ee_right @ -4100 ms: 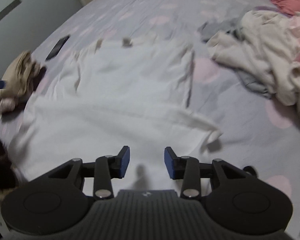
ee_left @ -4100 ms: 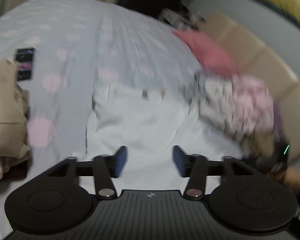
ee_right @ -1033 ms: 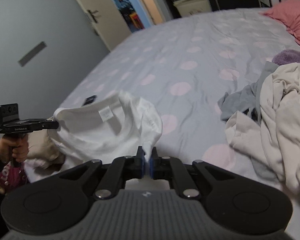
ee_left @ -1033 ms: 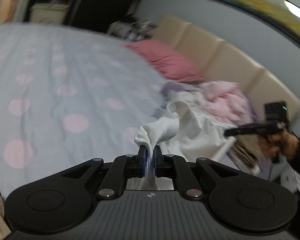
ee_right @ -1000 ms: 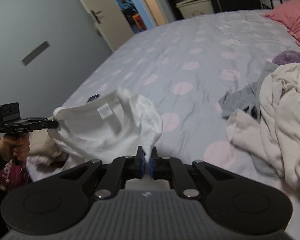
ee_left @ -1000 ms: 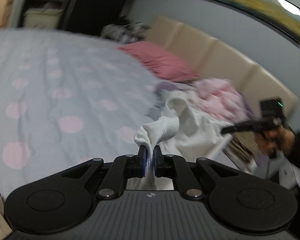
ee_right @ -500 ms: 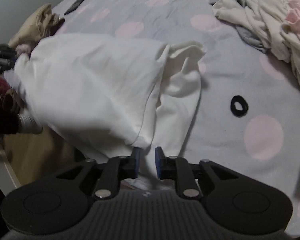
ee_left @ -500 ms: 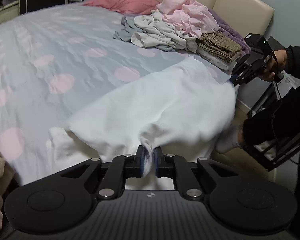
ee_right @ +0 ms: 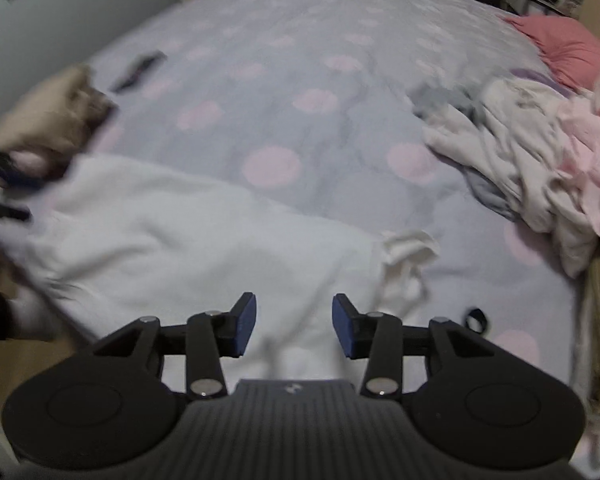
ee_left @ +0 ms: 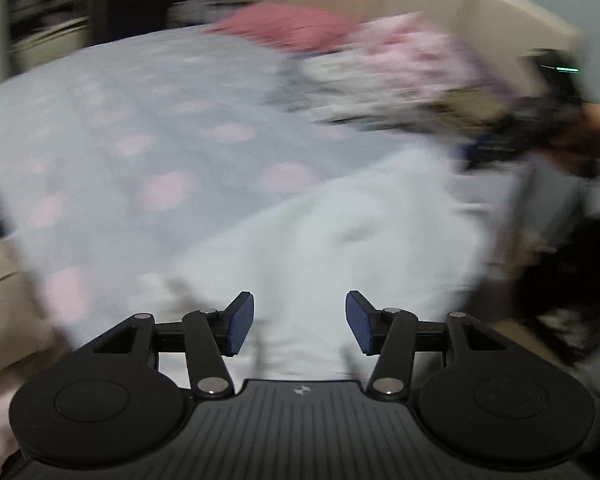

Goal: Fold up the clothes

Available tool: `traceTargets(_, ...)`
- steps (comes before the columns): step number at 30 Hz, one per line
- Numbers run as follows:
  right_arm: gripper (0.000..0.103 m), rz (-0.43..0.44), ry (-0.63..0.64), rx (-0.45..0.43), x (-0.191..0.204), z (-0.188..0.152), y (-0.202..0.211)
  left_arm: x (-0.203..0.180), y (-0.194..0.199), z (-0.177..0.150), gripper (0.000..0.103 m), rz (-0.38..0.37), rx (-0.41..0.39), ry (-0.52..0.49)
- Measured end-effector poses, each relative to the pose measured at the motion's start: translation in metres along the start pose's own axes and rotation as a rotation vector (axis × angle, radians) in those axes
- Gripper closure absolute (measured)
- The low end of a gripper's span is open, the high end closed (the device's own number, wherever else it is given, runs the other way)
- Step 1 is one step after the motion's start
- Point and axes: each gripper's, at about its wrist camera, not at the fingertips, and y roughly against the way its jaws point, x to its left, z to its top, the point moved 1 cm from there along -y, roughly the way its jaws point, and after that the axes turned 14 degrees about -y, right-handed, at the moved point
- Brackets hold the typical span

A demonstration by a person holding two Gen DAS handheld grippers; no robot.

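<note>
Both grippers, left (ee_left: 300, 322) and right (ee_right: 294, 330), have let go, jaws wide and empty.
White cotton shirt (ee_right: 188, 236), lower left, overhangs the dotted grey bedspread (ee_right: 300, 80); it may slide off.

Black ribbed tool (ee_left: 300, 322) bodies, blue pads (ee_right: 247, 322), round silver screws (ee_right: 203, 387).

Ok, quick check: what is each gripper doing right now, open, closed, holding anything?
Left gripper: open, holding nothing, above the white garment.
Right gripper: open, holding nothing, above the same garment.
</note>
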Motion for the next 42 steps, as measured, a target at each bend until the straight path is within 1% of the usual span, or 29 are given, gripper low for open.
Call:
traceTargets(2, 0.056, -0.02, -0.058, 0.002, -0.014, 0.001, -0.002, 0.014, -0.008, -0.005, 0.055, -0.034, 0.007, 0.147)
traceTargets(3, 0.053, -0.01, -0.084, 0.0, -0.021, 0.002, 0.0, 0.022, -0.011, -0.008, 0.055, -0.051, 0.011, 0.22)
traceTargets(4, 0.047, 0.001, -0.11, -0.001, -0.029, 0.003, 0.003, 0.029, -0.015, -0.01, 0.055, -0.068, 0.014, 0.294)
traceTargets(6, 0.043, 0.052, -0.157, -0.002, -0.041, 0.002, 0.003, 0.043, -0.023, -0.015, 0.055, -0.1, 0.022, 0.435)
traceTargets(8, 0.043, 0.065, -0.18, -0.006, -0.047, -0.001, -0.003, 0.047, -0.03, -0.019, 0.055, -0.118, 0.035, 0.482)
traceTargets(10, 0.043, 0.06, -0.185, -0.005, -0.051, -0.004, -0.01, 0.05, -0.038, -0.019, 0.055, -0.113, 0.047, 0.48)
traceTargets(14, 0.044, 0.098, -0.248, 0.002, -0.061, -0.004, -0.024, 0.057, -0.059, -0.021, 0.057, -0.163, 0.066, 0.509)
traceTargets(15, 0.064, 0.111, -0.263, 0.02, -0.062, -0.003, -0.029, 0.058, -0.063, -0.022, 0.064, -0.206, 0.072, 0.527)
traceTargets(16, 0.099, 0.123, -0.271, 0.045, -0.064, -0.003, -0.035, 0.058, -0.063, -0.023, 0.09, -0.235, 0.073, 0.536)
traceTargets(17, 0.099, 0.128, -0.279, 0.062, -0.064, -0.001, -0.038, 0.059, -0.061, -0.022, 0.1, -0.229, 0.059, 0.529)
traceTargets(18, 0.099, 0.131, -0.272, 0.058, -0.063, 0.003, -0.037, 0.059, -0.058, -0.02, 0.1, -0.219, 0.04, 0.521)
traceTargets(20, 0.099, 0.152, -0.243, -0.012, -0.06, 0.014, -0.022, 0.063, -0.04, -0.014, 0.1, -0.158, -0.074, 0.496)
traceTargets(21, 0.099, 0.178, -0.249, -0.055, -0.06, 0.019, -0.014, 0.065, -0.037, -0.014, 0.1, -0.149, -0.082, 0.484)
traceTargets(23, 0.099, 0.2, -0.257, -0.117, -0.061, 0.028, -0.001, 0.068, -0.031, -0.013, 0.1, -0.13, -0.096, 0.461)
traceTargets(24, 0.099, 0.19, -0.257, -0.109, -0.062, 0.029, -0.002, 0.069, -0.029, -0.013, 0.1, -0.123, -0.097, 0.453)
traceTargets(26, 0.099, 0.169, -0.258, -0.075, -0.063, 0.027, -0.011, 0.067, -0.043, -0.024, 0.1, -0.147, -0.015, 0.477)
traceTargets(27, 0.099, 0.147, -0.255, -0.045, -0.062, 0.023, -0.02, 0.065, -0.05, -0.03, 0.098, -0.156, 0.024, 0.486)
traceTargets(28, 0.099, 0.118, -0.248, -0.03, -0.061, 0.018, -0.028, 0.061, -0.055, -0.034, 0.092, -0.142, 0.043, 0.472)
traceTargets(29, 0.097, 0.09, -0.242, -0.014, -0.06, 0.013, -0.036, 0.058, -0.056, -0.034, 0.089, -0.117, 0.046, 0.448)
traceTargets(30, 0.088, 0.061, -0.235, 0.0, -0.058, 0.009, -0.044, 0.055, -0.055, -0.034, 0.081, -0.092, 0.048, 0.427)
traceTargets(31, 0.078, 0.034, -0.226, -0.008, -0.056, 0.007, -0.046, 0.057, -0.051, -0.032, 0.075, -0.061, 0.037, 0.422)
traceTargets(33, 0.063, -0.014, -0.185, -0.053, -0.051, 0.009, -0.037, 0.061, -0.04, -0.028, 0.067, -0.001, 0.013, 0.416)
traceTargets(34, 0.063, -0.017, -0.159, -0.074, -0.048, 0.01, -0.029, 0.064, -0.032, -0.029, 0.063, 0.017, -0.005, 0.443)
traceTargets(35, 0.062, -0.017, -0.134, -0.095, -0.045, 0.011, -0.02, 0.067, -0.024, -0.029, 0.061, 0.035, -0.022, 0.47)
traceTargets(36, 0.057, 0.014, -0.136, -0.099, -0.045, 0.01, -0.014, 0.069, -0.017, -0.03, 0.061, 0.047, -0.038, 0.499)
traceTargets(37, 0.048, 0.06, -0.15, -0.089, -0.044, 0.009, -0.006, 0.07, -0.013, -0.033, 0.061, 0.019, -0.044, 0.534)
traceTargets(39, 0.038, 0.126, -0.173, -0.013, -0.044, 0.003, -0.002, 0.068, -0.008, -0.039, 0.06, -0.024, -0.032, 0.579)
traceTargets(40, 0.038, 0.149, -0.183, 0.032, -0.045, -0.002, -0.003, 0.066, -0.007, -0.042, 0.06, -0.041, -0.019, 0.593)
traceTargets(42, 0.039, 0.138, -0.228, 0.089, -0.05, -0.012, -0.01, 0.06, -0.006, -0.049, 0.059, -0.074, 0.009, 0.619)
